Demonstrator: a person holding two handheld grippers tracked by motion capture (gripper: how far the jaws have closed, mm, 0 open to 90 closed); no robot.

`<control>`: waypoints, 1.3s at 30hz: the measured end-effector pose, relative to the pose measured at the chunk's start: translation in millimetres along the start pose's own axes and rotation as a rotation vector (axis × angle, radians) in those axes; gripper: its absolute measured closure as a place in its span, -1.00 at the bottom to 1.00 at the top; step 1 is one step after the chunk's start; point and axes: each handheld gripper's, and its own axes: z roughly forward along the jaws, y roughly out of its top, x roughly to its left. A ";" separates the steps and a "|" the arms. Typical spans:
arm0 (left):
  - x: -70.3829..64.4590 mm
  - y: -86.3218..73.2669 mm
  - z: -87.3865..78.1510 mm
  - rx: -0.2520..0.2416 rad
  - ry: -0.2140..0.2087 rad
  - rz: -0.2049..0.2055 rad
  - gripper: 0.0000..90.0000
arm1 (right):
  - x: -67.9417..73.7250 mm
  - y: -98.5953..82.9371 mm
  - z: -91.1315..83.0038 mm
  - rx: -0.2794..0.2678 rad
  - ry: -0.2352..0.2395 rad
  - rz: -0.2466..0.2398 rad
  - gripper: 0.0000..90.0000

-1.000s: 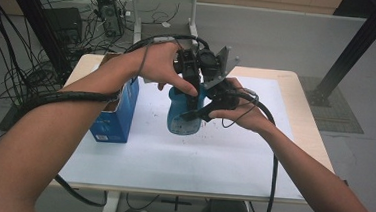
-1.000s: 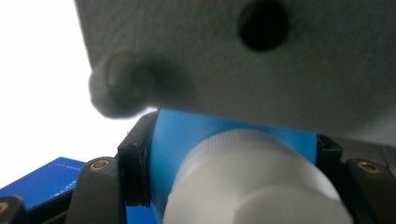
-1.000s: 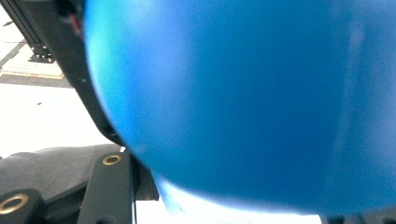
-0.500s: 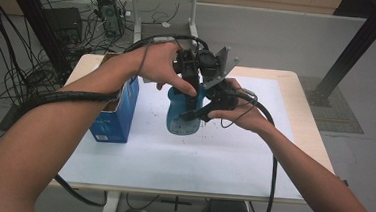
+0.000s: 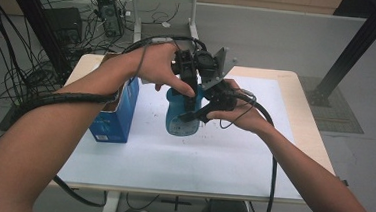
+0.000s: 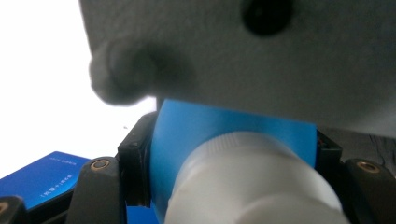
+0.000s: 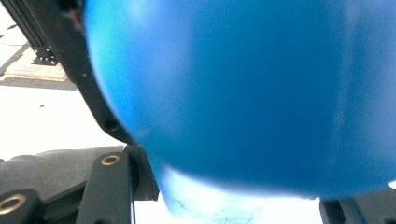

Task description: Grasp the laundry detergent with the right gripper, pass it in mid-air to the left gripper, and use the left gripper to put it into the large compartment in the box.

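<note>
Held above the middle of the white counter (image 5: 222, 158): a blue bottle (image 5: 180, 116), roughly upright, with a pale, clear base and a white ribbed cap (image 6: 252, 186). Gripped from the far side by the left claw (image 5: 189, 93), jaws pressed against the blue shoulder on either side just behind the cap, as seen in the left gripper view. Flanked lower down by the right claw (image 5: 195, 116), reaching in from the right at the bottle's lower body; black jaws visible at both sides of the blue belly in the right gripper view, but contact blurred there, so pinching or merely alongside cannot be told. Standing at the left of the counter, just beside the bottle and apart from it: a blue carton (image 5: 118, 113), upright. Beyond the counter's far edge, on the floor: tangled cables (image 5: 28, 75) and a metal stand.
</note>
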 end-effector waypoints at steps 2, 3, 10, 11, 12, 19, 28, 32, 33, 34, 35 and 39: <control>0.1 0.1 0.0 0.000 -0.001 -0.002 -0.19 | -0.1 -0.2 -0.3 -0.001 0.000 0.004 -0.06; 0.1 0.2 -0.1 0.002 -0.002 -0.002 -0.19 | -0.1 -0.2 -0.4 0.000 0.000 0.004 -0.07; 0.5 1.1 0.6 0.001 -0.001 -0.001 -0.19 | -0.3 -1.2 -0.7 -0.003 0.003 0.016 -0.07; 0.6 1.2 0.5 0.005 -0.001 0.000 -0.19 | -0.3 -1.4 -0.7 -0.003 0.003 0.016 -0.07; 0.5 1.0 1.0 0.001 0.001 -0.002 -0.19 | -0.6 -1.6 -0.7 0.000 -0.001 0.014 -0.07; 0.7 0.2 2.3 0.000 -0.002 -0.007 -0.19 | -0.1 -4.3 0.0 -0.011 0.008 0.032 -0.08; -0.3 0.2 0.3 0.000 0.003 -0.010 -0.19 | 0.7 -3.8 -0.5 -0.017 0.013 0.049 -0.08; -0.1 -0.1 0.3 -0.004 0.000 -0.011 -0.19 | 0.9 -3.6 -1.0 -0.018 0.011 0.049 -0.08; 0.0 -0.1 0.4 -0.002 -0.002 -0.012 -0.19 | 1.0 -3.6 -1.0 -0.017 0.011 0.051 -0.08; -0.1 0.0 0.4 -0.001 -0.003 -0.012 -0.19 | 1.2 -3.7 -0.9 -0.015 0.013 0.053 -0.08; -0.4 0.0 0.6 0.000 -0.003 -0.011 -0.19 | 1.2 -3.8 -0.8 -0.015 0.013 0.052 -0.08; -0.4 0.0 0.7 0.003 -0.005 -0.011 -0.19 | 1.1 -4.1 -0.3 -0.014 0.017 0.048 -0.08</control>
